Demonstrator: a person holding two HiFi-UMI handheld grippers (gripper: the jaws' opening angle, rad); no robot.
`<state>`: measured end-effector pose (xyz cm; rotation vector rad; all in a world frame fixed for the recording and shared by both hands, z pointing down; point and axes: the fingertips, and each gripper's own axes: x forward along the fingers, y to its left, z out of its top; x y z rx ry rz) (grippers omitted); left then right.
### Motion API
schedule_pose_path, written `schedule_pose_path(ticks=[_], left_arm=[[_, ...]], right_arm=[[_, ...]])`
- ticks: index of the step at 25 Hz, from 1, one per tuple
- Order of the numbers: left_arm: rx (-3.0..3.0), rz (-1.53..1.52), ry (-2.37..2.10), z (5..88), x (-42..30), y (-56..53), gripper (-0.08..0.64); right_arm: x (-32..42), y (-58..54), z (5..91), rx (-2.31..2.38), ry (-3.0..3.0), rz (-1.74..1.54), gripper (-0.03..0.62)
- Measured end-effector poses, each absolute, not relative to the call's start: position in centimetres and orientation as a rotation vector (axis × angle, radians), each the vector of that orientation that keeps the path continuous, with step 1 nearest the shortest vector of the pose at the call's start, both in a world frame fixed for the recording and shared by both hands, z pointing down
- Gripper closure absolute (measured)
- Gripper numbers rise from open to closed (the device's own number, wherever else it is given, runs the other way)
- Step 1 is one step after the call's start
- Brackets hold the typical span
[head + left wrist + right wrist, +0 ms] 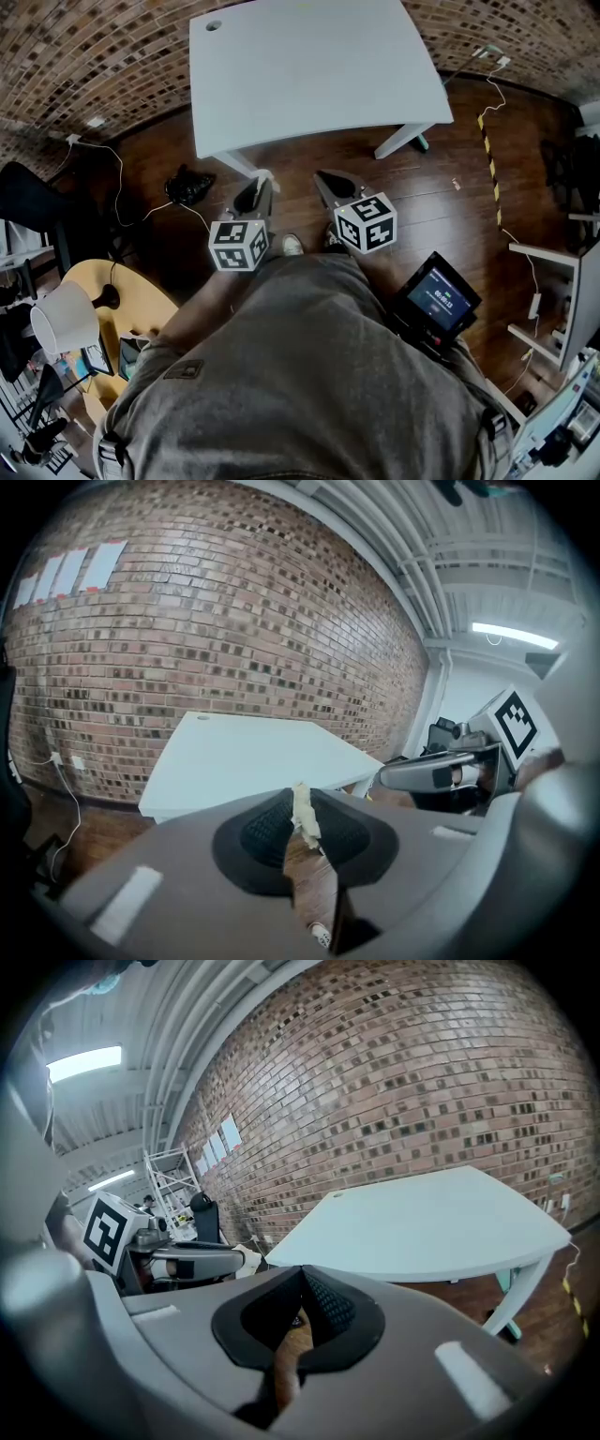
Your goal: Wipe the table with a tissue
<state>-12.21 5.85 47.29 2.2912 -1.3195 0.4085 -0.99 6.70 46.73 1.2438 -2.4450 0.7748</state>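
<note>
Well, the person stands a little back from the white desk (309,66), with both claws held close in front of the body. They hang over the dark wooden floor (450,206), short of the desk's near edge. The left claw (260,187) is clenched on a small crumpled scrap of tissue (302,816), which pokes up from between its black pads (258,832). So the tissue is off the desk, up in the air. The right claw (325,180) sits just to the right of the left one, its jaws pressed together with nothing between them. A small round hole (214,26) shows at the desk's far left corner, and a brick wall (84,56) runs behind the desk. At the near left is a round yellow table (141,305) with a white lamp (64,319) on it
</note>
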Motion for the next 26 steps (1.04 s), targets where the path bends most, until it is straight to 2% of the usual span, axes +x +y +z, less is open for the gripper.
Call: schedule_pose_path(ticks=[26], left_arm=[[2.288,0.434,-1.31,47.4,-10.3,6.6,0.505]], right_arm=[[0.3,7.7,47.2,1.221,-2.453,0.794,0.58]])
